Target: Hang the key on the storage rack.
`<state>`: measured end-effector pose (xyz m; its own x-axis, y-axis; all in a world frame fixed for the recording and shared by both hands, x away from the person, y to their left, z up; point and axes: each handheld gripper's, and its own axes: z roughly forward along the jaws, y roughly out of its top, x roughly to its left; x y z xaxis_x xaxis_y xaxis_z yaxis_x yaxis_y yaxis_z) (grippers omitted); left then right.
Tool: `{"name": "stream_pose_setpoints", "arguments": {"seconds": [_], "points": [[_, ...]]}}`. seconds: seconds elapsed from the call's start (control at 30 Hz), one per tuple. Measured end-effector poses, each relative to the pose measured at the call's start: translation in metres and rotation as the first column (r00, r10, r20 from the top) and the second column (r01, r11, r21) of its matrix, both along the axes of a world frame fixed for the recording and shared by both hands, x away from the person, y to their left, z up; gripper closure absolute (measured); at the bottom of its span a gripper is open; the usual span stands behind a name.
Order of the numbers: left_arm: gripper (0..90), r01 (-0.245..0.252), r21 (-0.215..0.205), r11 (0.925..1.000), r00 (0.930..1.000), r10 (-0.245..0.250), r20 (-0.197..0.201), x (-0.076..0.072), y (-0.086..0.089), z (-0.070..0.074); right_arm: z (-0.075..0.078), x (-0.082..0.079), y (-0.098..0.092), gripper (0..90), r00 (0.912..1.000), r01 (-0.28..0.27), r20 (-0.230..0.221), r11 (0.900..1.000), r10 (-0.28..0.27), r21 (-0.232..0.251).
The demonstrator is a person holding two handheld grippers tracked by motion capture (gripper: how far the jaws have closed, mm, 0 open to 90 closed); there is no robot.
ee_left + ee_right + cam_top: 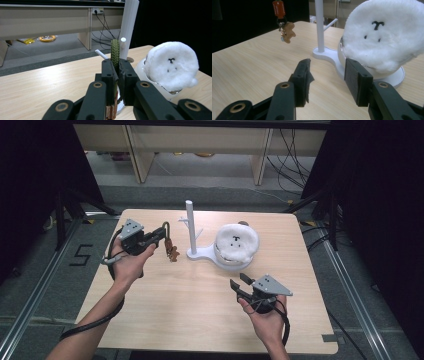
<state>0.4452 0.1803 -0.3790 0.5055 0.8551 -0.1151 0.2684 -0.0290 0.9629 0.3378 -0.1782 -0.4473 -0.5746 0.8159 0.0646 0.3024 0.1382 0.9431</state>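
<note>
Keychain work on a pale wooden table (200, 310): the left gripper (163, 233) has its jaws pinched tight on a green braided cord (115, 53), and from that cord an orange tag (278, 8) and a small brown gingerbread figure (287, 35) dangle just above the tabletop, a little to the left of a white stand (191, 227). The stand is a tall post with short pegs sticking out sideways (one peg (102, 54) shows just beyond the cord in the left gripper view). The step in hand looks like hanging the keychain on a peg; to do it well, the loop should be kept upright, brought level with a peg's tip, then slid over it before the grip lets go. The right gripper (239, 282) rests low near the front right of the table, jaws partly apart and holding nothing. A fluffy white round plush (236, 242) with a small stitched face sits on the stand's round base, just beside the post on the right, and could crowd any approach from that side.
</note>
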Motion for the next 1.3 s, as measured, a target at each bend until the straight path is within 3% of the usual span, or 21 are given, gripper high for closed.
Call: {"name": "stream_pose_setpoints", "arguments": {"seconds": [0.07,0.33,0.37,0.5,0.57,0.77,0.8,1.07,1.17,1.3], "points": [[83.5,-0.002,0.002,1.0,1.0,0.002,0.005,0.002,-0.004,0.0,-0.001,0.0,-0.001,56.7,1.0,-0.004,-0.008,1.0,0.004,0.018],[83.5,-0.012,0.018,0.9998,0.9999,0.012,0.0,0.011,-0.014,-0.002,-0.004,0.001,-0.006,56.5,1.0,-0.003,0.001,1.0,0.003,0.002],[83.6,-0.015,0.025,0.9996,0.9999,0.015,0.001,0.013,-0.016,-0.002,-0.004,0.0,-0.006,56.4,0.9998,0.006,-0.021,1.0,-0.006,0.009],[83.6,-0.018,0.033,0.9993,0.9998,0.018,0.002,0.016,-0.02,-0.001,-0.006,-0.001,-0.005,56.3,0.999,0.02,-0.04,0.999,-0.019,0.029],[83.5,-0.02,0.035,0.9992,0.9998,0.02,0.003,0.018,-0.022,0.0,-0.006,0.001,-0.007,56.3,0.9998,0.01,-0.015,1.0,-0.01,0.012],[83.5,-0.023,0.034,0.9991,0.9997,0.023,0.005,0.02,-0.025,0.001,-0.006,0.001,-0.008,56.1,0.9999,0.007,-0.01,1.0,-0.007,0.008],[83.5,-0.024,0.035,0.9991,0.9997,0.023,0.005,0.021,-0.025,0.001,-0.006,0.0,-0.006,56.1,0.9993,0.012,-0.035,1.0,-0.011,0.029],[83.4,-0.028,0.052,0.9983,0.9995,0.027,0.014,0.021,-0.029,0.0,-0.007,0.001,-0.007,55.9,0.9999,0.005,-0.01,1.0,-0.004,0.017],[83.4,-0.03,0.062,0.9976,0.9994,0.03,0.017,0.02,-0.03,0.0,-0.008,0.002,-0.006,55.9,0.9996,0.0,-0.027,0.999,0.001,0.035],[83.4,-0.032,0.078,0.9964,0.9993,0.03,0.024,0.019,-0.032,0.001,-0.008,0.002,-0.007,55.8,0.9997,-0.001,-0.023,1.0,0.002,0.024]]}}
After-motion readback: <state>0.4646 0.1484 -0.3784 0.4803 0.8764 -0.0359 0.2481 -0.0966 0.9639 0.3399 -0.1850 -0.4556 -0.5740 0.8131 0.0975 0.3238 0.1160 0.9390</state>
